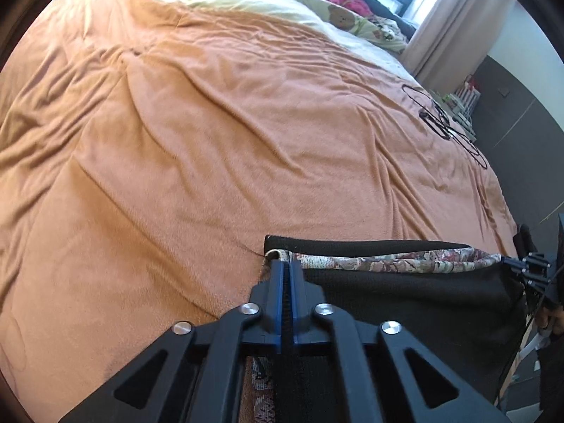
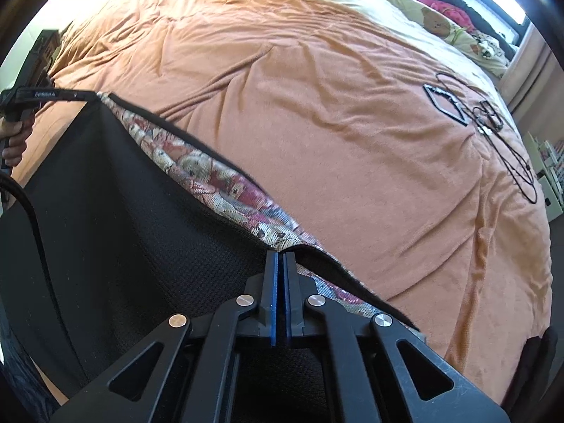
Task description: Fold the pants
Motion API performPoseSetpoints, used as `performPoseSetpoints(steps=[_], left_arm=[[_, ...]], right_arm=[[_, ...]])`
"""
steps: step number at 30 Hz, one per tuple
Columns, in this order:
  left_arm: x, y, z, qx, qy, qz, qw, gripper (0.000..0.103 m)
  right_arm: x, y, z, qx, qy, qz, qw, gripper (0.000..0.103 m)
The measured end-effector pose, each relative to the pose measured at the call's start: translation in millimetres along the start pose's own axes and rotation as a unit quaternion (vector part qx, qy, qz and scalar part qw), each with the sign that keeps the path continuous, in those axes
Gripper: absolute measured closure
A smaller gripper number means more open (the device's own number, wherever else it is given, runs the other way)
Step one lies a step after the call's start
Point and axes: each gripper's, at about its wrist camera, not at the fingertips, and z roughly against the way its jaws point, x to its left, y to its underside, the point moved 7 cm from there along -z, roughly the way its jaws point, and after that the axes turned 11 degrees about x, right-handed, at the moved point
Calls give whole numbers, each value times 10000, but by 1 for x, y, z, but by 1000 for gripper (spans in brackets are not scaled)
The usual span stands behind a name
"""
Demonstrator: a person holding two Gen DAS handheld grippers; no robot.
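The black pants [image 1: 405,299] have a flowered inner waistband [image 1: 387,259] and hang stretched between both grippers above the near edge of the bed. My left gripper [image 1: 286,264] is shut on the waistband's left corner, with dark cloth showing between its blue pads. In the right wrist view my right gripper [image 2: 281,255] is shut on the waistband's other end, and the pants [image 2: 105,183] fall away below it. Each gripper shows in the other's view: the right one [image 1: 507,260] at the far right, the left one [image 2: 92,94] at the upper left with a hand [image 2: 14,141] on its handle.
An orange blanket [image 1: 211,141] covers the wide, wrinkled bed. Black cables and small frames [image 2: 454,105] lie on it at the far right. Soft toys and pillows [image 1: 338,14] are piled at the head, by a window with a curtain [image 1: 447,28].
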Motion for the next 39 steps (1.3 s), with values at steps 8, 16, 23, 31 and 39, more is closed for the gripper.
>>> performPoseSetpoints(steps=[8,16,23,31,39], left_arm=[[3,-15,1,-154,47,101,9998,101],[11,-22,-21,6,77,323,9994,101],[16,-21,-35,267,-10,511,9983,100],[16,1,-3,173,-34,596,9981,57],[9,36,31,72,-10,627,9980,57]], right_arm=[[-11,-5,-2,-54,74,-339,9994,103],[-21,-16,-26,83,126,-687,9975,103],[-28,-26,-54,260,201,-968,9948,103],[-29,-23,-25,8,187,-1230,9922,103],[-20,8,18,-358,12,-1399,9895,102]])
